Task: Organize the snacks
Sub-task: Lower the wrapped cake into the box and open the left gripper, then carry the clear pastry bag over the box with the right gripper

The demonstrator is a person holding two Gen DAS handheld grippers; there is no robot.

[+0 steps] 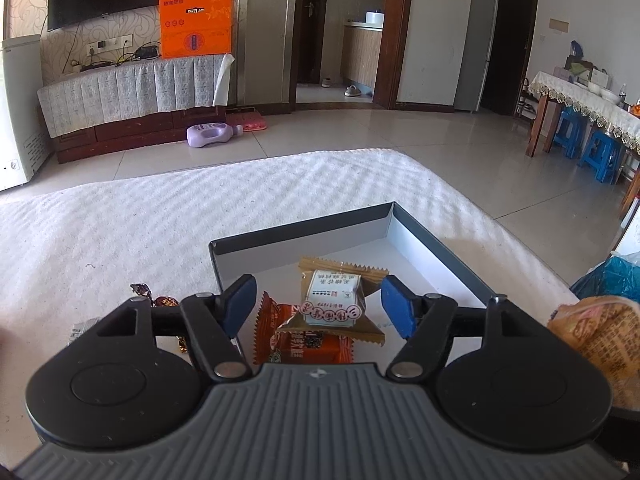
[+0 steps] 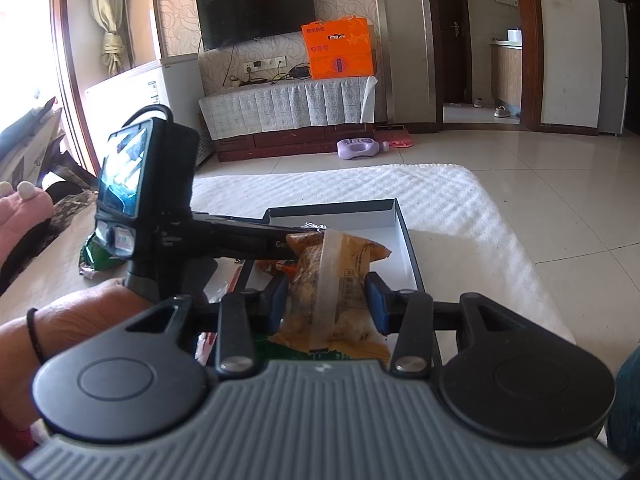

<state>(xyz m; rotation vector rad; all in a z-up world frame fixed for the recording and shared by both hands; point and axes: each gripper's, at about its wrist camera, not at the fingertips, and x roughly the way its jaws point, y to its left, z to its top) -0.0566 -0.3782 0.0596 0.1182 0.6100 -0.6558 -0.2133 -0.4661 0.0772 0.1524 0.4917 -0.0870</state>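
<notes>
A shallow grey box (image 1: 436,248) with a white inside sits on the white mat; it also shows in the right wrist view (image 2: 404,236). In it lie a tan-wrapped snack with a white label (image 1: 336,300) on top of an orange packet (image 1: 304,340). My left gripper (image 1: 318,306) is open above them, one finger on each side, holding nothing. My right gripper (image 2: 327,300) is shut on a yellow snack bag with a clear band (image 2: 332,280), held over the box's near end. That bag also shows in the left wrist view (image 1: 600,340).
Dark-wrapped candies (image 1: 160,300) lie left of the box. A green packet (image 2: 96,256) lies by the left hand. A blue plastic bag (image 1: 612,276) is at the right. White mat (image 1: 160,220) extends ahead; tiled floor beyond.
</notes>
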